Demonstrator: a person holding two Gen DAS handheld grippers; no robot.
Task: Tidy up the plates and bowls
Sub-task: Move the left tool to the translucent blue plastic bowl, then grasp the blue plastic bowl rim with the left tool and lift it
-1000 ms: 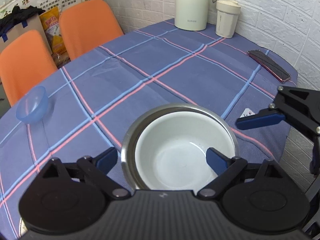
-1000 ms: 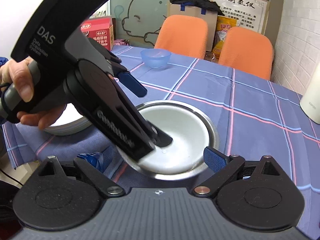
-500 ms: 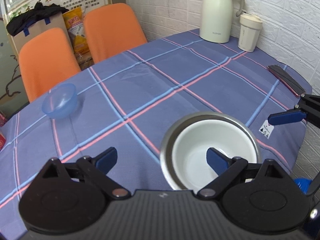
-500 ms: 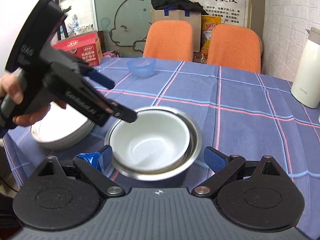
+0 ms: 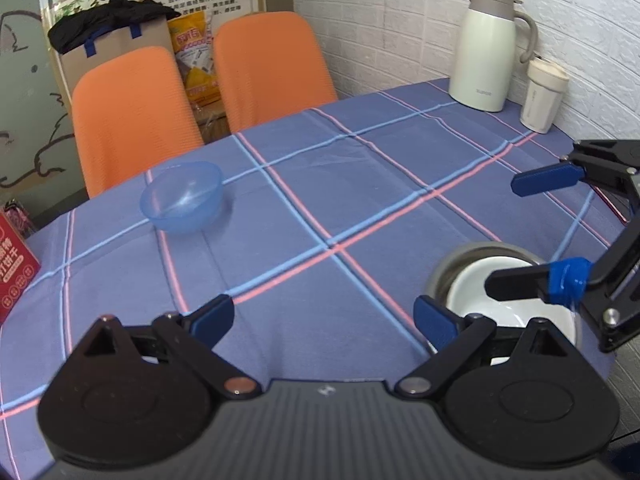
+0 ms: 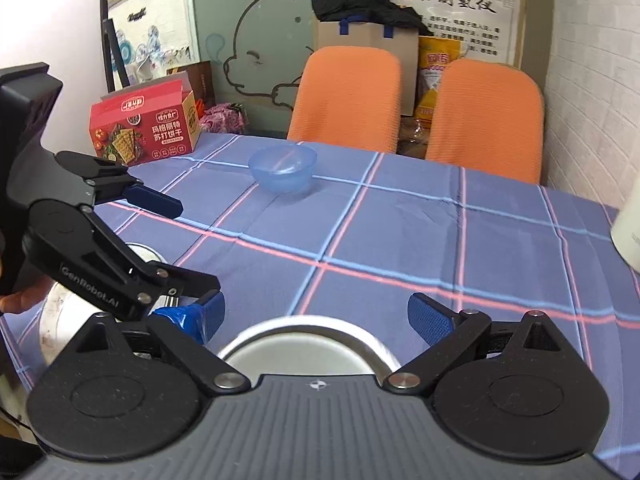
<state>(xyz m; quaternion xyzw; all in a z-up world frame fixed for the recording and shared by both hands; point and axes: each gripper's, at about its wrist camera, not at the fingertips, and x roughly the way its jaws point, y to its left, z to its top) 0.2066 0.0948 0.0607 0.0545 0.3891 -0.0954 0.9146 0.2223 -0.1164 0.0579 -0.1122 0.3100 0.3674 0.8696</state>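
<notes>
A steel bowl (image 5: 442, 276) with a white bowl (image 5: 470, 292) nested inside sits near the table's front right edge. My left gripper (image 5: 323, 318) is open and empty over bare cloth, to the left of that bowl. My right gripper (image 5: 530, 230) is open, and its lower finger hangs over the white bowl. In the right wrist view the steel bowl (image 6: 304, 330) lies just under and between the open fingers of my right gripper (image 6: 318, 315). A translucent blue bowl (image 5: 182, 200) (image 6: 284, 168) stands alone at the far side. A stack of white plates (image 6: 60, 316) sits at the left, partly hidden by my left gripper (image 6: 180, 240).
A cream thermos jug (image 5: 486, 52) and a lidded cup (image 5: 544, 96) stand at the back right by the brick wall. A red cracker box (image 6: 144, 128) sits at the left table edge. Two orange chairs (image 5: 272, 68) stand behind. A hand (image 6: 16, 300) holds the left gripper.
My left gripper came out of the white bowl and swung left, away from it. My right gripper moved in closer over the nested bowls. The bowls stayed in place.
</notes>
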